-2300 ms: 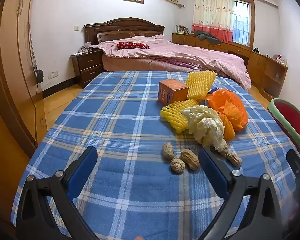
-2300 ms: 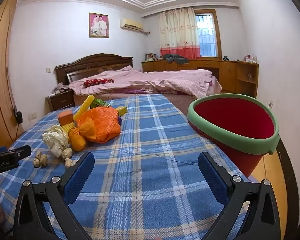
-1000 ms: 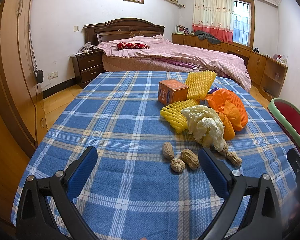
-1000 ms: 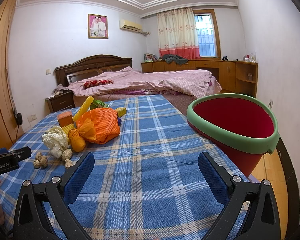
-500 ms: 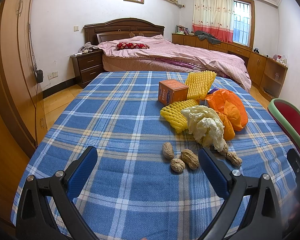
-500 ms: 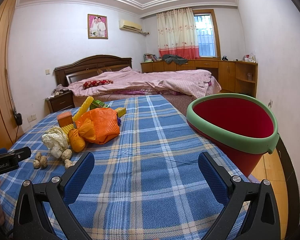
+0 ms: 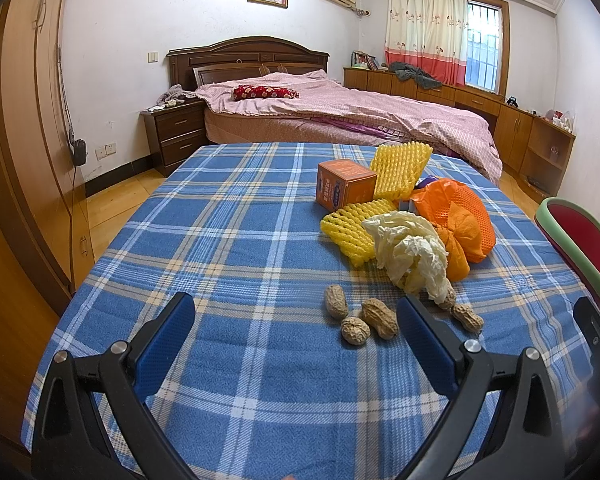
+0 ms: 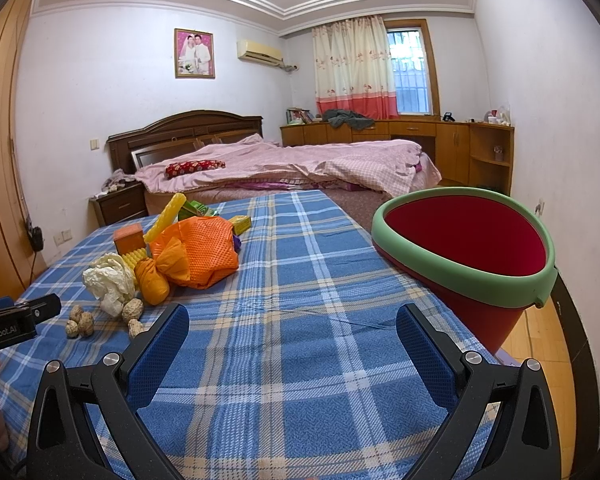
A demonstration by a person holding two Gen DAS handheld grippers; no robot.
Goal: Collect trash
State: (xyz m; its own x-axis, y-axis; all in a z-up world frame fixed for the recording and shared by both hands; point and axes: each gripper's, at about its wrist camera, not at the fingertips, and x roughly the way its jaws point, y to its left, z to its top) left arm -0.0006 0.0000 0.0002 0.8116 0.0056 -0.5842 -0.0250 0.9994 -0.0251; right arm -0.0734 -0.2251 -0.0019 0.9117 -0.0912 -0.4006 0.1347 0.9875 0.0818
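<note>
A pile of trash lies on the blue plaid tablecloth (image 7: pixel 236 240): several peanut shells (image 7: pixel 378 317), a crumpled white tissue (image 7: pixel 410 254), yellow foam netting (image 7: pixel 350 230), an orange mesh bag (image 7: pixel 458 216) and a small orange box (image 7: pixel 344 188). My left gripper (image 7: pixel 296 330) is open and empty, just short of the peanut shells. My right gripper (image 8: pixel 292 338) is open and empty over bare cloth. A red bin with a green rim (image 8: pixel 468 248) stands at the table's right edge, tilted; the pile (image 8: pixel 196 252) is to the left.
A bed with pink covers (image 7: pixel 340 116) and a nightstand (image 7: pixel 176 136) stand beyond the table. Wooden cabinets (image 8: pixel 452 148) line the right wall. A wardrobe (image 7: pixel 24 140) is on the left. The left gripper's body (image 8: pixel 12 320) shows in the right wrist view.
</note>
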